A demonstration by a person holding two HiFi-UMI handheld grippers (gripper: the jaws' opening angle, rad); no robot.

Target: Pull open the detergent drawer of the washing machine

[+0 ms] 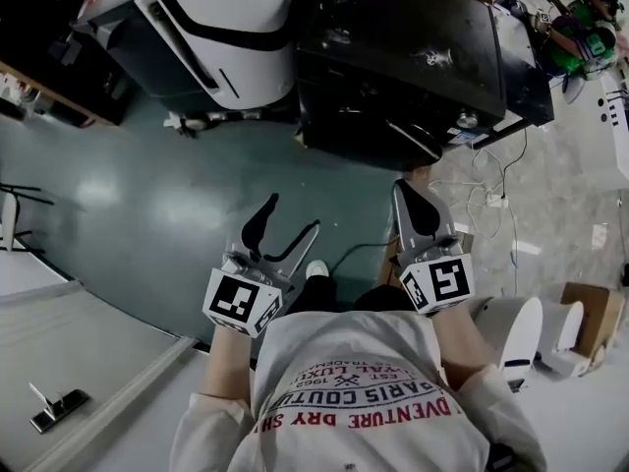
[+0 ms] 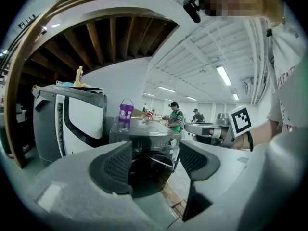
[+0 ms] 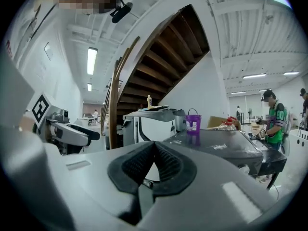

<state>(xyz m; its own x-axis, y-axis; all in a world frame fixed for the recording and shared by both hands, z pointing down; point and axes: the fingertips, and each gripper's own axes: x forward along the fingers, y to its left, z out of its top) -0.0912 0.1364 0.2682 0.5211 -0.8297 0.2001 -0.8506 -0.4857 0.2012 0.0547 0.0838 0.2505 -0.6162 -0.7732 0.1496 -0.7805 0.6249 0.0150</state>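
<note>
The black washing machine [image 1: 413,57] stands ahead of me on the floor, a step or so beyond both grippers. In the left gripper view its dark front and round door [image 2: 144,150] show far off between the jaws, with a knob [image 2: 173,142] on the panel; I cannot make out the detergent drawer. My left gripper [image 1: 295,212] [image 2: 154,162] is open and empty. My right gripper [image 1: 408,190] [image 3: 154,148] is shut with its pads together and nothing in them, level with the machine's top [image 3: 226,146].
A purple bucket [image 3: 193,121] stands on the black machine. A white machine [image 1: 226,37] sits beside it on the left, under a wooden staircase [image 3: 159,52]. Cables [image 1: 491,200] lie on the floor right. A person in green [image 1: 580,28] works at the far right.
</note>
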